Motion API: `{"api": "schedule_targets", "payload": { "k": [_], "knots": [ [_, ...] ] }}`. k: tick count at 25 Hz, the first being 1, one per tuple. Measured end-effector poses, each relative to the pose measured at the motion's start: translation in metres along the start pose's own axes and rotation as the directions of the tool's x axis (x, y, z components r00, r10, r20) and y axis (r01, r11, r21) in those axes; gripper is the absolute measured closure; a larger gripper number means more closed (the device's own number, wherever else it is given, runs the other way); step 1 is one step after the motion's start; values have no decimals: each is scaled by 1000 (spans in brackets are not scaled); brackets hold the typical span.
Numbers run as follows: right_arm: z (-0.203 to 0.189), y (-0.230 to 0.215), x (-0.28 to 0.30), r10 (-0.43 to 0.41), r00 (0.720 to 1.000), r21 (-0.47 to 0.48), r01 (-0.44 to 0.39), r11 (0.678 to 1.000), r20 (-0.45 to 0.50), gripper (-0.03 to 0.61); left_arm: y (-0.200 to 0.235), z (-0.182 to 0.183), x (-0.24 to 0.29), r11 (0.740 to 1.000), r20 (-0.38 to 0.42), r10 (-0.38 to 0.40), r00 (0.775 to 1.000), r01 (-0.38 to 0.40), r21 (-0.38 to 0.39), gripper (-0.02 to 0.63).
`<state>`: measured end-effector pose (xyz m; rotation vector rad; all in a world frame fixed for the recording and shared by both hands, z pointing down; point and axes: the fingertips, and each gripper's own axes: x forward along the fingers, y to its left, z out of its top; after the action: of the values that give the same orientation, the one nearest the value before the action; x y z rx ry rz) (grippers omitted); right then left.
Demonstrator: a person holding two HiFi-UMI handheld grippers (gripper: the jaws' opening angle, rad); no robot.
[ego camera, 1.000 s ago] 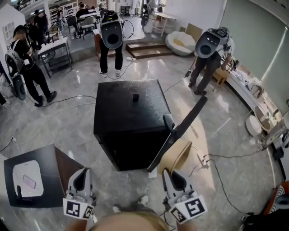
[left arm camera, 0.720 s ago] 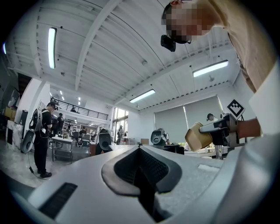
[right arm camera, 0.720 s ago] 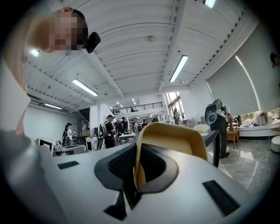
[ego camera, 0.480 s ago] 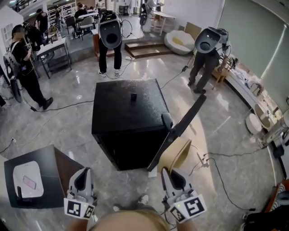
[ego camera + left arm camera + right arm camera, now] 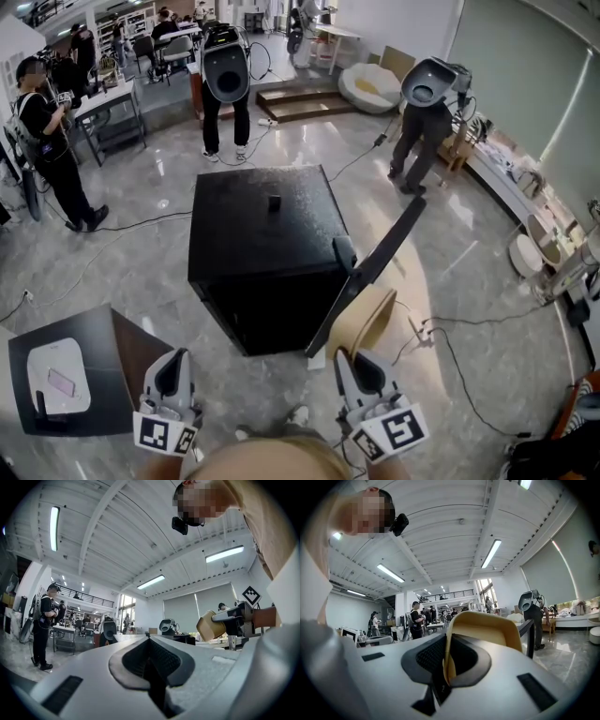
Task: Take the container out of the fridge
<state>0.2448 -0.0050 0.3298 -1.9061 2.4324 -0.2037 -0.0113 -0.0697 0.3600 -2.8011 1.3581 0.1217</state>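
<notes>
Right gripper (image 5: 352, 364) nearly closed, pinching the rim of the tan container (image 5: 367, 321). Container is outside the black fridge (image 5: 262, 244), just right of its open door (image 5: 375, 262). Left gripper (image 5: 172, 370) closed, empty, near left

Grey grippers (image 5: 172, 356), marker cubes (image 5: 161, 433), seemingly tan shirt (image 5: 272, 461)

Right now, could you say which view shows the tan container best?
The right gripper view: the tan container sits large, its wall pinched between the jaws. The head view shows it from above; the left gripper view, small at right.
</notes>
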Motion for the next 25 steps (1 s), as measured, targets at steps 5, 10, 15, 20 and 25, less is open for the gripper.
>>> {"api": "schedule_targets", "payload": {
  "k": [5, 10, 15, 20, 25],
  "knots": [
    [3, -6, 4, -11, 1000, 1, 11, 1000, 5, 555, 4, -1, 4, 1000, -7, 6, 1000, -6, -2, 612],
    [3, -4, 4, -12, 1000, 6, 12, 1000, 6, 555, 8, 1, 2, 1000, -3, 14, 1000, -14, -1, 612],
    [2, -4, 8, -8, 1000, 7, 7, 1000, 7, 555, 8, -1, 4, 1000, -5, 12, 1000, -12, -2, 612],
    [0, -4, 12, -7, 1000, 9, 7, 1000, 3, 555, 11, -4, 5, 1000, -11, 14, 1000, -14, -3, 612],
    [-1, -5, 14, -7, 1000, 0, 7, 1000, -4, 555, 12, -2, 7, 1000, -9, 16, 1000, -16, -1, 612]
  ]
}}
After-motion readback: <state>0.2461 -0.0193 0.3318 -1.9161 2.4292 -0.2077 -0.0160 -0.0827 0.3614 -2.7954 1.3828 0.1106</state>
